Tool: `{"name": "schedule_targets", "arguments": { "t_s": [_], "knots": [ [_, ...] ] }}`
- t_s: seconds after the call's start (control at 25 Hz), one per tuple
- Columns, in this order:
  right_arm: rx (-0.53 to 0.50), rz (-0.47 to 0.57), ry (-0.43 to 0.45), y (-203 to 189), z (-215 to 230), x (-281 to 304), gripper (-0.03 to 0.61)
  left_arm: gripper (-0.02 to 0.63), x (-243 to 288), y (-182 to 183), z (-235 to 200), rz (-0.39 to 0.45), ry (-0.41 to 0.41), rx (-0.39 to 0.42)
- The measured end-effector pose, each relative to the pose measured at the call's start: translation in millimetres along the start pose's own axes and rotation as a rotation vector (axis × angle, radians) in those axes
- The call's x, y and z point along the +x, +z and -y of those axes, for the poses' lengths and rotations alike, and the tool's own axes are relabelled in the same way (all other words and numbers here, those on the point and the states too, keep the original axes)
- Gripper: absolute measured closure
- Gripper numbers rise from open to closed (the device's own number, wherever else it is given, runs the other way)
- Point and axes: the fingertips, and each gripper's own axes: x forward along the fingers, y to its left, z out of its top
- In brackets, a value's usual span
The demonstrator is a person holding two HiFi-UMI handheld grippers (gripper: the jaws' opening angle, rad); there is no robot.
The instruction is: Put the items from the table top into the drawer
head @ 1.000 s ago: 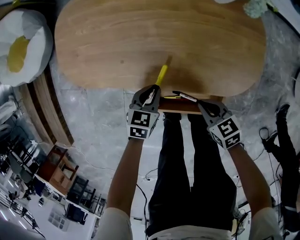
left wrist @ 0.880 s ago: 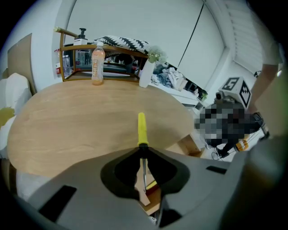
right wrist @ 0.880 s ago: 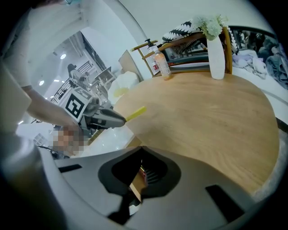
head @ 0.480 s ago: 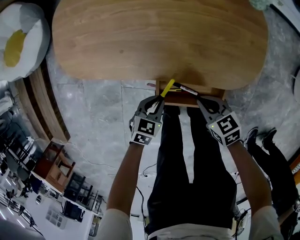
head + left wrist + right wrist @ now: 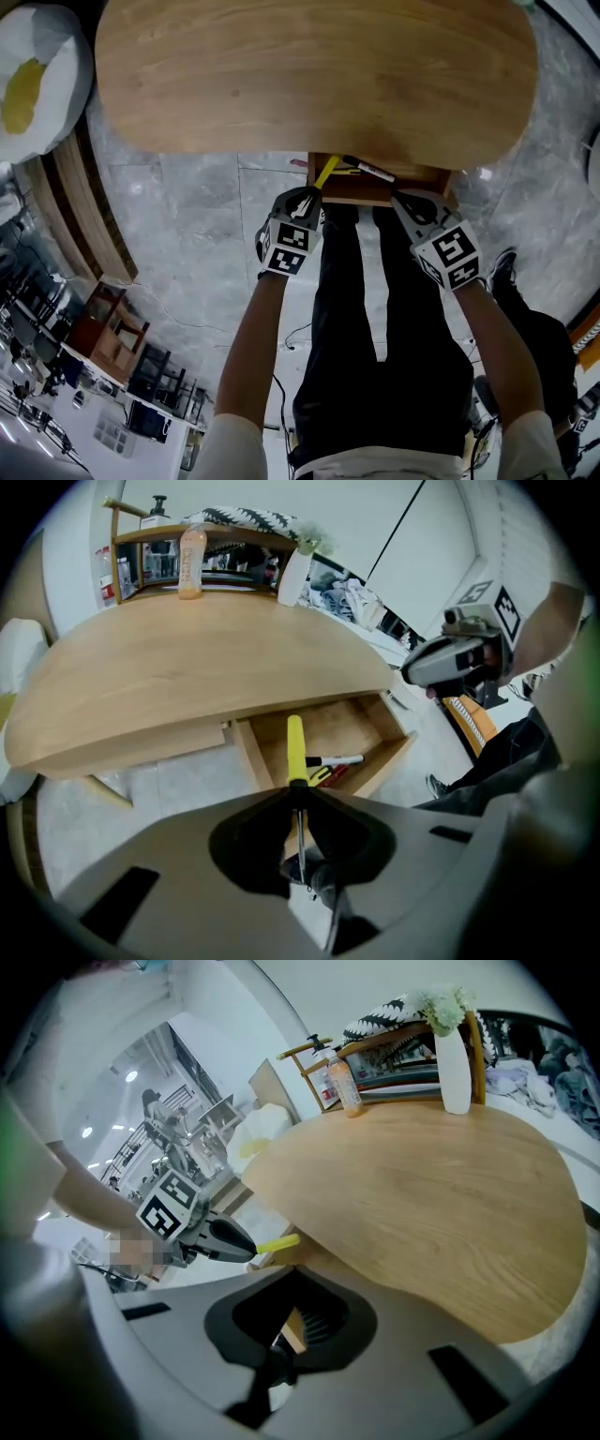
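left gripper (image 5: 298,797): fingers clamped on yellow screwdriver (image 5: 295,747) shaft, handle jutting ahead over open drawer (image 5: 370,726) | right gripper (image 5: 284,1326): fingers closed on drawer front edge

Marker (image 5: 337,759) in drawer (image 5: 251,754) — beneath the table (image 5: 206,667).

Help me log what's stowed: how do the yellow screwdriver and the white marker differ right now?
The yellow screwdriver is clamped by its metal shaft in the left tool, over the open drawer; the marker lies loose inside it. The screwdriver's handle is yellow, the marker white with a dark cap. Both are slim sticks.
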Motion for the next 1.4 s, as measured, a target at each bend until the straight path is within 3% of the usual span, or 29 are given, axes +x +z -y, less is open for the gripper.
{"name": "schedule_targets", "arguments": {
  "t_s": [0.36,0.6,0.72,0.96,1.4],
  "knots": [
    [0.016,-0.002,0.001,-4.4,2.2,6.1,0.558,0.546,37.1,21.8,-7.2,-0.059,0.017,-0.043],
    [0.02,0.001,-0.007,-2.0,7.0,3.0,0.558,0.542,50.5,34.6,-9.1,-0.032,0.037,-0.072],
    [0.019,0.002,-0.011,1.6,9.2,2.5,0.558,0.478,50.5,36.6,-10.4,-0.004,0.028,-0.102],
    [0.003,0.01,-0.014,13.2,6.6,-5.5,0.558,0.456,33.0,49.0,1.7,0.051,-0.02,-0.123],
    [-0.047,0.021,-0.025,35.1,-21.6,-29.7,0.558,0.481,-38.0,53.8,6.9,0.152,0.031,-0.146]
  ]
}}
